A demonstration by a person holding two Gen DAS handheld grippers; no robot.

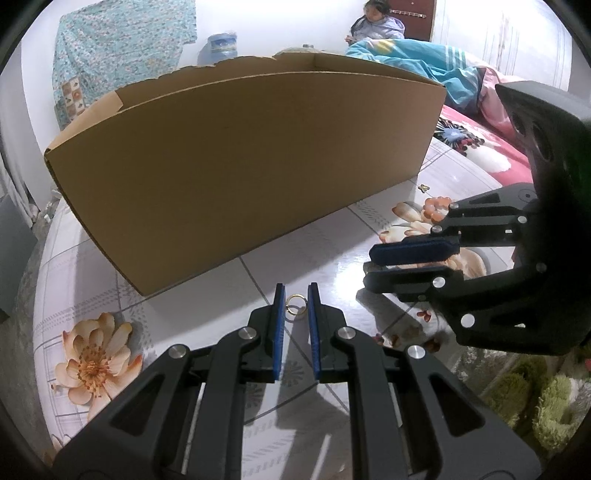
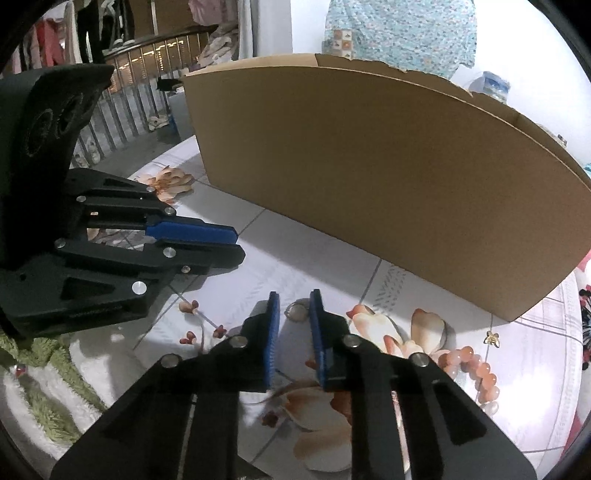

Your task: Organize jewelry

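In the left wrist view my left gripper (image 1: 297,291) is shut on a small gold ring (image 1: 296,305), pinched upright between its blue pads just above the floral table (image 1: 258,266). In the right wrist view my right gripper (image 2: 294,295) has a small greyish ring (image 2: 296,311) between its pad tips, and the pads appear to press on it. The two grippers stand side by side before a tall open cardboard box (image 1: 240,166) (image 2: 388,184). Each shows in the other's view: the right gripper (image 1: 369,263) and the left gripper (image 2: 240,243), both with narrow jaws.
A pink-orange bead bracelet (image 2: 476,369) (image 1: 437,208) and a small gold charm (image 2: 492,338) (image 1: 424,187) lie on the table right of the grippers. A green-and-white shaggy rug (image 2: 48,398) lies below the table's edge. A person (image 1: 376,22) sits far behind the box.
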